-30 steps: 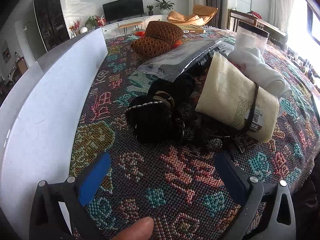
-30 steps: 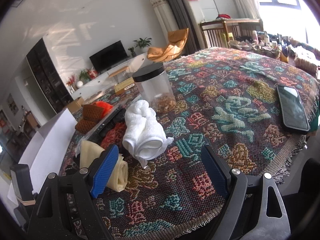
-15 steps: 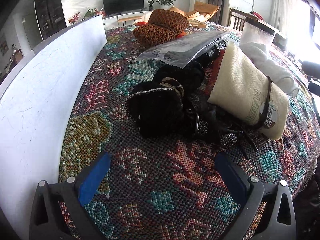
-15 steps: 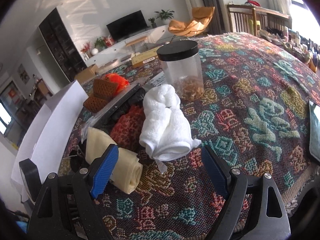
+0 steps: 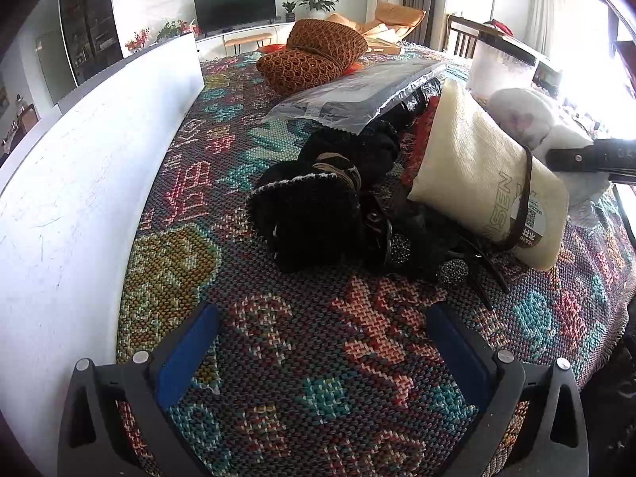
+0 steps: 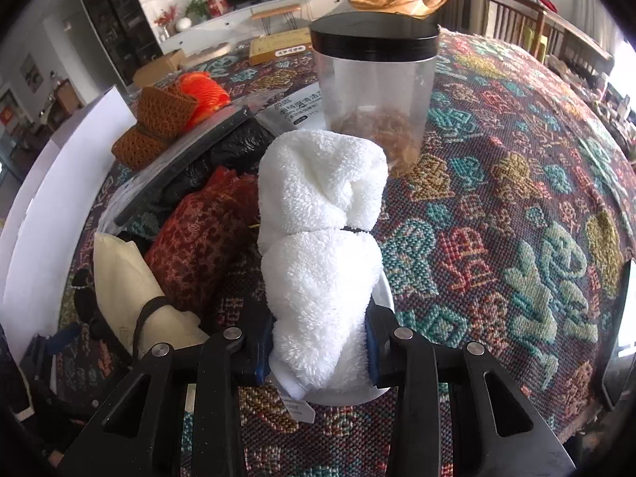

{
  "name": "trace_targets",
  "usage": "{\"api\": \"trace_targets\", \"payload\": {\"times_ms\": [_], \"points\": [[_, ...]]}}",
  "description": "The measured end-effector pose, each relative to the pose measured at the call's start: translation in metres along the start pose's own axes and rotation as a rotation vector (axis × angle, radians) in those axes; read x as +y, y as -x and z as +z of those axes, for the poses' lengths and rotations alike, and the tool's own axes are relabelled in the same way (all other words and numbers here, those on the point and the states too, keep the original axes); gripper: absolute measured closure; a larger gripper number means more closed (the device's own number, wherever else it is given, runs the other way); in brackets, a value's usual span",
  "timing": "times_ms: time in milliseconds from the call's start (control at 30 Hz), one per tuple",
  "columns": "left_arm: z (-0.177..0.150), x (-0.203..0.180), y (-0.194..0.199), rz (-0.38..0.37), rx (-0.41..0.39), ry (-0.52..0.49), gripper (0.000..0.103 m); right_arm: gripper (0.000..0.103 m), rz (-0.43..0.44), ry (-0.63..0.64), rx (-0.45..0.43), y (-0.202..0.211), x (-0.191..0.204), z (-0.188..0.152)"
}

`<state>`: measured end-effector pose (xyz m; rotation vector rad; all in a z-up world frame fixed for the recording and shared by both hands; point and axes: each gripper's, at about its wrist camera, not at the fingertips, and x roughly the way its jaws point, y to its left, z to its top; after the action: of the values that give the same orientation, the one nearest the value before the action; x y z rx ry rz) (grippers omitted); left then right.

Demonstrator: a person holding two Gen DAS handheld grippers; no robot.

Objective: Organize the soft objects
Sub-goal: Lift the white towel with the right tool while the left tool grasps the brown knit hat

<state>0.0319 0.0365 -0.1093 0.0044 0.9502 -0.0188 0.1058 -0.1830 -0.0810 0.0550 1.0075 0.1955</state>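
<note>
The right tongs [image 6: 318,346] are closing on the near end of the rolled white towel [image 6: 318,246], and the blue pads already press into its fluffy sides. The towel lies on the patterned woven cloth [image 6: 516,218] that covers the surface, pointing away toward a clear jar with a black lid [image 6: 375,91] just behind it. To the towel's left sits a heap of other soft things: a dark red patterned pouch [image 6: 202,238], touching or nearly touching the towel, and a cream fabric roll tied with a dark cord [image 6: 131,298].

The left tongs [image 5: 322,353] hang wide open above bare cloth, with nothing between the blue pads. Ahead of them lies a black knitted bundle [image 5: 310,222], with the cream roll to its right (printed lettering on its side, only partly legible). Farther back rest a grey plastic packet [image 5: 357,95] and a brown crocheted piece [image 5: 314,55]. A white board [image 5: 79,183] stands along the left edge.
</note>
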Motion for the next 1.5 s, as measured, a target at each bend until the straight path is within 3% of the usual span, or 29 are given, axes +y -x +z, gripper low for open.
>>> {"api": "trace_targets", "payload": {"times_ms": [167,333,533,633,700,733,833,967,1067,1200,1333,1433,1467,1500], "points": [[0.0,-0.001,0.0,0.008,0.001,0.009,0.0,0.065,-0.138,-0.092,-0.113,0.027,-0.037,-0.004],[0.002,-0.001,0.0,0.006,0.007,0.003,0.0,0.065,-0.179,-0.156,-0.155,0.022,-0.07,0.019],[0.006,0.0,-0.004,-0.002,0.018,-0.013,0.0,0.064,-0.184,-0.139,-0.069,-0.013,-0.073,0.023],[0.011,0.001,-0.006,-0.014,0.047,-0.019,0.0,0.056,-0.184,-0.137,-0.083,-0.015,-0.071,0.021],[0.018,0.005,-0.004,-0.053,0.094,-0.009,0.0,0.038,-0.162,-0.155,-0.083,-0.016,-0.071,0.019],[0.023,0.009,0.002,-0.088,0.091,0.009,0.0,0.036,-0.159,-0.162,-0.085,-0.017,-0.071,0.018],[0.046,0.018,0.03,-0.165,0.004,0.046,0.0,0.035,-0.173,-0.182,-0.127,-0.017,-0.072,0.013],[0.105,0.025,0.046,-0.141,-0.104,0.001,0.0,0.035,-0.226,-0.209,-0.164,-0.013,-0.071,0.01],[0.16,0.029,0.017,-0.069,-0.104,-0.074,0.0,0.031,-0.228,-0.233,-0.172,-0.011,-0.075,0.01],[0.221,0.024,-0.054,0.043,-0.005,-0.157,0.0,0.031,-0.213,-0.242,-0.161,-0.014,-0.078,0.012],[0.24,0.01,-0.117,0.071,0.097,-0.226,0.0,0.029,-0.16,-0.245,-0.159,-0.017,-0.083,0.025],[0.244,0.007,-0.132,0.103,0.094,-0.223,0.001,0.026,-0.124,-0.199,-0.095,-0.029,-0.086,0.05],[0.247,0.012,-0.131,0.072,0.091,-0.196,0.01,0.031,-0.103,-0.2,-0.07,-0.033,-0.09,0.059],[0.249,0.017,-0.128,0.015,0.085,-0.16,0.024,0.053,-0.096,-0.202,-0.062,-0.033,-0.095,0.067]]}}
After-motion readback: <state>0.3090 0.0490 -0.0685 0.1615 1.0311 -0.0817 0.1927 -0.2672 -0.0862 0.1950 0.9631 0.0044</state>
